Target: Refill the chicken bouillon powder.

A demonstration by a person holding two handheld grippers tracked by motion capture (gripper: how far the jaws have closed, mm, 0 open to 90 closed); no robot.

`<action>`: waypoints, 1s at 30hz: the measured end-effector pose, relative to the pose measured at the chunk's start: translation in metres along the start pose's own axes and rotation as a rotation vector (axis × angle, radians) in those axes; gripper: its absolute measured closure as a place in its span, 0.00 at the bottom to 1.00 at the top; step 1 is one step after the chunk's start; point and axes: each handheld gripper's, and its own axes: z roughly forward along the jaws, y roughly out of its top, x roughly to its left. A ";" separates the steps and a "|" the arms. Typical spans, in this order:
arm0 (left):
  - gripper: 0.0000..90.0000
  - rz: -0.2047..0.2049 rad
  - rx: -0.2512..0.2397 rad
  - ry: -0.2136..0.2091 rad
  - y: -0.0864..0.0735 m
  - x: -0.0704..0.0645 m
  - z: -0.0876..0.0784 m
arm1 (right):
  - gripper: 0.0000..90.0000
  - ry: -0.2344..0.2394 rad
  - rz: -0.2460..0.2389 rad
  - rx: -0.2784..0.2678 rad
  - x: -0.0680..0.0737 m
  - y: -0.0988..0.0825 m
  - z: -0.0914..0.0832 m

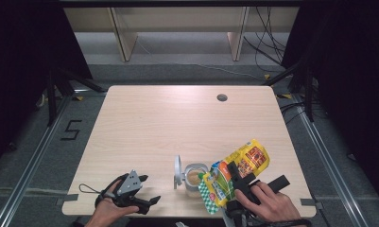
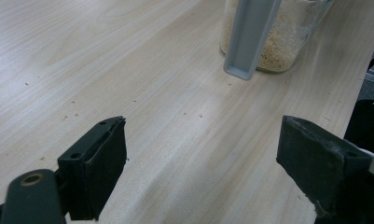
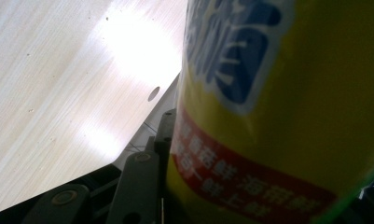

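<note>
Pale wood-grain bench with a small round grommet hole near the far edge, standing on grey floor marked with a black "5", dark curtains to both sides and light wooden shelving behind. Near the front edge, slightly right of middle: clear glass jar part-filled with tan grains, grey hinged lid flipped up on its left. Tilted mouth-down over the jar: yellow plastic food pouch with green-checked top, red band and blue-and-white characters, too blurred to read. Right gripper clamped across the pouch, fingers pressed against its yellow side. Left gripper resting low on the bench left of the jar, fingers spread wide, grasping nothing, pointing toward the jar.
</note>
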 end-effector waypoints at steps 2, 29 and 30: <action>0.17 -0.004 0.004 -0.005 0.000 0.000 0.000 | 0.74 -0.002 -0.018 -0.010 -0.002 -0.002 0.001; 0.17 -0.002 0.000 -0.007 0.000 0.000 0.000 | 0.76 0.093 0.427 -0.210 0.021 -0.022 0.019; 0.17 -0.003 -0.001 -0.007 0.000 0.000 0.000 | 0.76 0.094 0.465 -0.211 0.023 -0.023 0.019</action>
